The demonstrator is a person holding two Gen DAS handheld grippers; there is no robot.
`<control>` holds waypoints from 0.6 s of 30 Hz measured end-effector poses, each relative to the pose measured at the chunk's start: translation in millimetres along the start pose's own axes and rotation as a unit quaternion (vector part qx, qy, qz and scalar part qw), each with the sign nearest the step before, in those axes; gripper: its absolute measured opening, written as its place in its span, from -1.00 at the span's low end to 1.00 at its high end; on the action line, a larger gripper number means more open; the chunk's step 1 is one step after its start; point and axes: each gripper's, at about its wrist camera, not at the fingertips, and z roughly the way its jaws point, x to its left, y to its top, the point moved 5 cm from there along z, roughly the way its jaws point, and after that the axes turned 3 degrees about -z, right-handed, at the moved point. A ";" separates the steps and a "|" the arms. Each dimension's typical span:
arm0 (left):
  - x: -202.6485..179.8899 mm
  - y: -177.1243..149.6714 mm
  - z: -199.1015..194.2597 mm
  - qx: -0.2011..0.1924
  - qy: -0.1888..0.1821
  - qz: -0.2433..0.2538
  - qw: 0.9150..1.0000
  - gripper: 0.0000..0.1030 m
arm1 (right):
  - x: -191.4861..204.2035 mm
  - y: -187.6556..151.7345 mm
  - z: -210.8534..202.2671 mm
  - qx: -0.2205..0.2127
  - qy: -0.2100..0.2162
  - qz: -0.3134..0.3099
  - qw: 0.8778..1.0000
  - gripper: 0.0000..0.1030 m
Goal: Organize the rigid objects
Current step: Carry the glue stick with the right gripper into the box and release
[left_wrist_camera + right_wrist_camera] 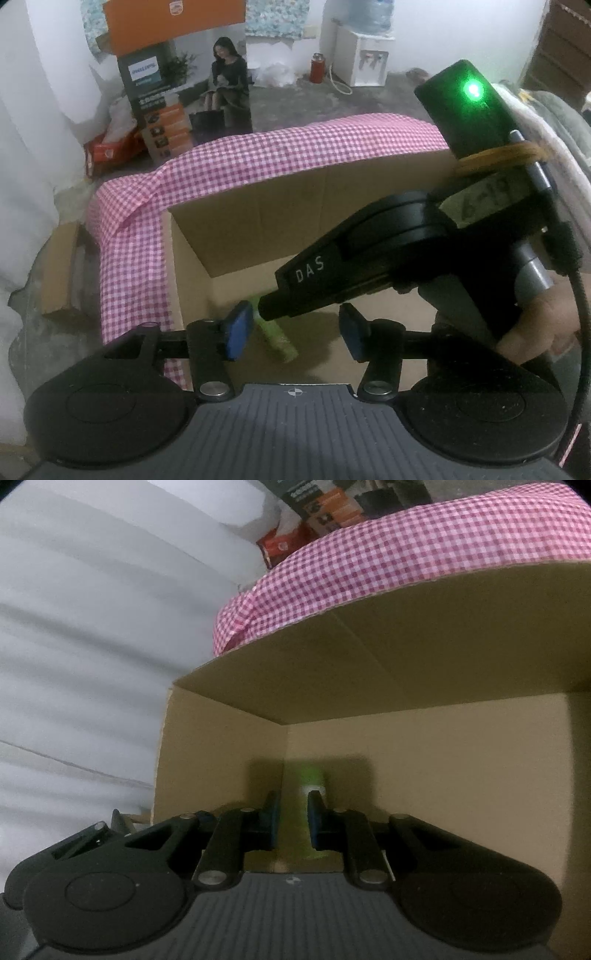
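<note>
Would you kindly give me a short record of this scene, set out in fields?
container: open cardboard box, checked cloth along its far and left edges
item: green tube, inside the box
right gripper: jaws shut on the green tube, low in the box
left gripper: jaws open, empty, over the box

"DAS" stood in white on the right gripper's black body (310, 275); "PHILIPS" was on the tall printed carton (144, 70) beyond.
</note>
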 end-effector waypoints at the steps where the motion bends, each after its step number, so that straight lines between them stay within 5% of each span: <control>1: 0.9 -0.5 -1.6 -0.001 -0.002 -0.003 1.000 0.01 | 0.0 -1.5 -1.3 -0.001 -0.001 0.001 1.000 -0.63; 10: 3.2 -3.9 -45.0 -0.056 -0.028 -0.030 0.998 0.13 | 8.9 -2.7 -39.3 -0.044 0.008 -0.003 0.999 -0.63; 18: -2.8 -28.6 -112.4 -0.146 -0.057 -0.038 0.987 0.51 | 19.0 -63.5 -133.9 -0.134 0.023 -0.035 0.990 -0.63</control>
